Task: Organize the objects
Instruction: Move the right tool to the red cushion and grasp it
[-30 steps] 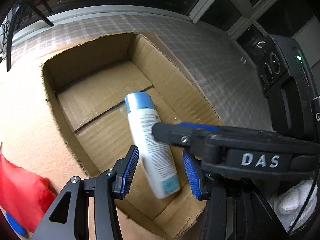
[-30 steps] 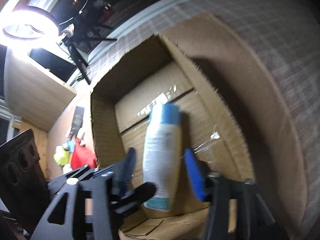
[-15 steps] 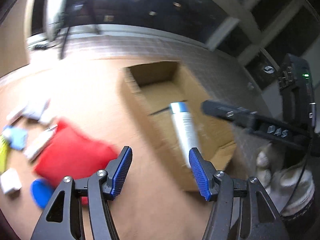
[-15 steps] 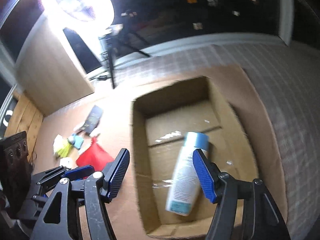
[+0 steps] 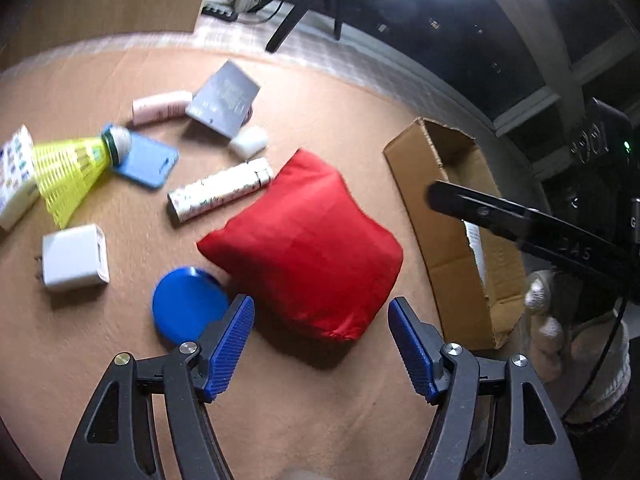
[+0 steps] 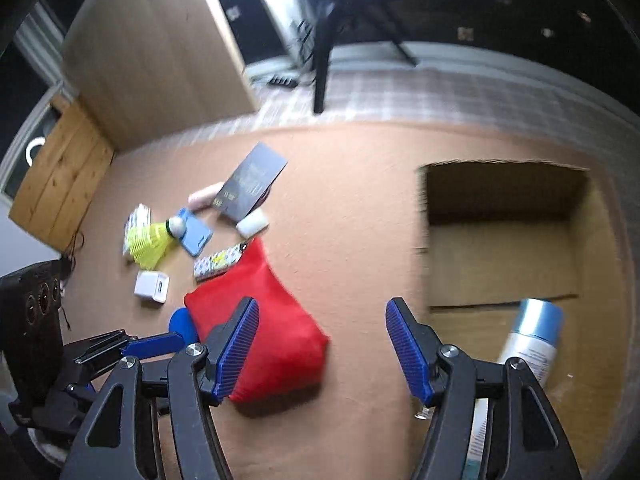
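A red fabric pouch (image 5: 300,240) lies on the brown mat, its near edge just beyond my left gripper (image 5: 320,320). That gripper's jaws are opening; the pads touch nothing. My right gripper (image 6: 322,320) hangs open over bare mat, between the pouch (image 6: 260,320) and the cardboard box (image 6: 500,192). A white spray bottle with a blue cap (image 6: 528,340) lies inside the box. In the left wrist view the box (image 5: 440,220) stands at the right, with a sliver of the bottle (image 5: 474,240) showing behind the right gripper's black finger (image 5: 520,224).
Small items lie left of the pouch: a blue disc (image 5: 188,304), a white charger (image 5: 74,258), a yellow shuttlecock (image 5: 68,168), a blue card (image 5: 146,162), a patterned tube (image 5: 220,190), a pink tube (image 5: 160,106) and a grey booklet (image 5: 224,104). A gloved hand (image 5: 568,328) is at right.
Both grippers have swung left, away from the box, and the spray bottle stays lying inside it. The left jaws have widened. The pouch and the small items have come into view.
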The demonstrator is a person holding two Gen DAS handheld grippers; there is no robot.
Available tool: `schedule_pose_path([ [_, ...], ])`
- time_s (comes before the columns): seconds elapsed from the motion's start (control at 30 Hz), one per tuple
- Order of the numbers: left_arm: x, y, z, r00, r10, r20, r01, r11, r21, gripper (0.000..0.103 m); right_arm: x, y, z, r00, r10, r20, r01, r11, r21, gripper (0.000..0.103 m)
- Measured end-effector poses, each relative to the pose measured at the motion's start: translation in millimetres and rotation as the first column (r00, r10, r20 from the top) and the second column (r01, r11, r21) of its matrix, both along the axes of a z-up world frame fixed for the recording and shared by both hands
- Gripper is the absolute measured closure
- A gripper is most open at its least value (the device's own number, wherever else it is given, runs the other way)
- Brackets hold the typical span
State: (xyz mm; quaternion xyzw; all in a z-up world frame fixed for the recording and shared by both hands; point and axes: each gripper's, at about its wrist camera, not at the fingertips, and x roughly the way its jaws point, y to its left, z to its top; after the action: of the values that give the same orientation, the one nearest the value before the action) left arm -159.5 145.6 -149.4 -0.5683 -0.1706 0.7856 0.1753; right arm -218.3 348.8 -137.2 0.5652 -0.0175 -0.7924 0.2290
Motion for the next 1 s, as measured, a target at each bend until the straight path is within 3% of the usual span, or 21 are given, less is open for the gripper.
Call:
schedule_pose_path([
  [0.37,-9,15,-27,0.998,-0.002,0.067,0.0,0.999,0.035,0.03,-11,-26,-34,0.99,0.05,0.129,-0.047,0.999,-0.021,0.041],
  [0.53,-10,18,-37,0.996,-0.003,0.089,-0.001,0.999,0.043,0.031,-12,-24,-44,0.983,0.038,0.178,-0.021,0.996,-0.092,0.041],
  [0.67,-9,21,-36,0.997,0.002,0.073,-0.005,0.999,0.048,0.032,-10,-23,-45,0.982,0.029,0.188,-0.008,0.994,-0.11,0.041],
  [0.8,-9,23,-34,0.998,0.002,0.06,-0.005,0.999,0.037,0.041,-6,-20,-42,0.982,0.02,0.19,0.004,0.992,-0.127,0.045],
  [1.0,-9,30,-16,1.0,-0.013,0.018,0.012,0.999,0.031,0.042,0,-7,-23,0.988,-0.008,0.152,0.033,0.987,-0.16,0.047],
])
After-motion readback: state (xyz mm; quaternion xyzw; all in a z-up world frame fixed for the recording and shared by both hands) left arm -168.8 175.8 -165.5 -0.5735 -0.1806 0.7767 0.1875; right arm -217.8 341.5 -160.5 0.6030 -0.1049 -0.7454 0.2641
